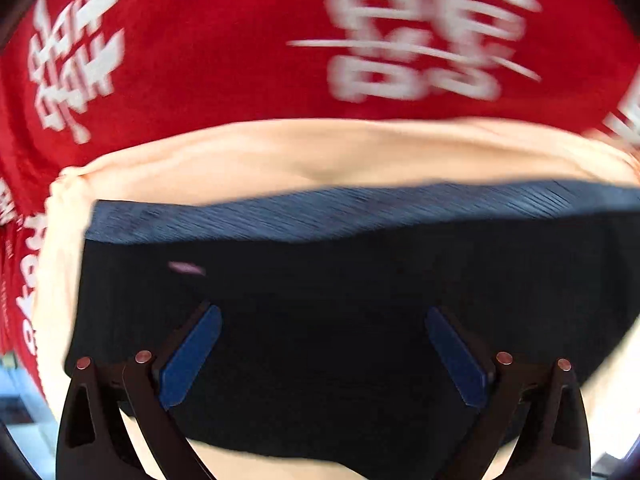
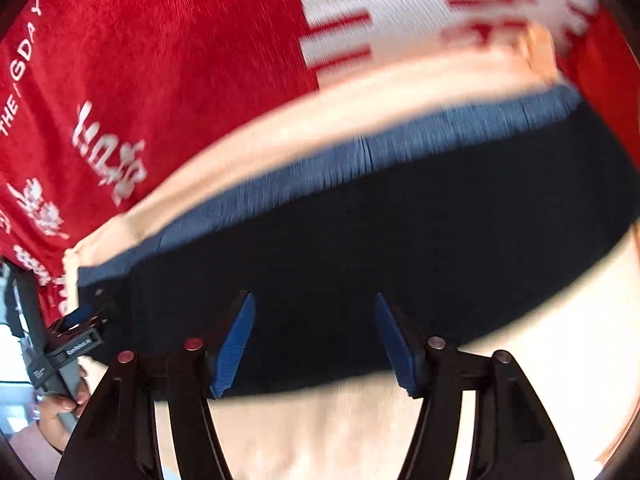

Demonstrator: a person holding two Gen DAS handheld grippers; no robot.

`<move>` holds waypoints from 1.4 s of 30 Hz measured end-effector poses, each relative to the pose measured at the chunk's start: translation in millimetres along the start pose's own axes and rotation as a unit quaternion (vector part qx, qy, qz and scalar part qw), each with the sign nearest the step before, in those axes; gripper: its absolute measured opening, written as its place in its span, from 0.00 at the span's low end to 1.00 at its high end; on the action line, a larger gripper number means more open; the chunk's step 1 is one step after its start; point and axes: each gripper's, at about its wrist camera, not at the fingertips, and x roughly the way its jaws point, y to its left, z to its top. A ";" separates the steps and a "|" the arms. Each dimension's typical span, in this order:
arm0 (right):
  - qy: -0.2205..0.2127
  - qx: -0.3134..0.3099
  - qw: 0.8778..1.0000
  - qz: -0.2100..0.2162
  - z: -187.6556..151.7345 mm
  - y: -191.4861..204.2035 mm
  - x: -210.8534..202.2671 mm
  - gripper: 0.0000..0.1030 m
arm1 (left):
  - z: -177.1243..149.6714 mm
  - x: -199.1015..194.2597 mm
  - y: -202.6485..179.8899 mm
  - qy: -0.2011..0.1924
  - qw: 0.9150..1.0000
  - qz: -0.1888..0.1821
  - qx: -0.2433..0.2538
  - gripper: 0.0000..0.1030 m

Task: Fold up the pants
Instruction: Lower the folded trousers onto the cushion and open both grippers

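Left gripper spread wide over dark fabric, pinching nothing. Right gripper spread too, nothing between its pads. Below both, dark navy pants folded flat, ribbed blue waistband along the far edge. Under that, peach cloth. Beyond, red blanket with white lettering. All motion-blurred.

Dark navy pants, folded flat
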 end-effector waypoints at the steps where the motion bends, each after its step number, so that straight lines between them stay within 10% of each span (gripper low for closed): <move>1: 0.009 0.011 1.000 0.006 -11.0 -4.2 -1.6 0.69 | -5.7 -4.3 -14.5 0.004 1.000 -0.011 0.009 1.00; 21: 0.045 0.113 0.992 0.024 -95.4 -88.7 -26.8 0.75 | -46.8 -25.5 -209.5 0.050 0.993 -0.054 0.090 1.00; 42: -0.039 0.207 0.971 0.111 -53.7 -185.0 -58.1 0.75 | 11.9 -27.3 -350.2 0.014 0.992 -0.058 0.112 1.00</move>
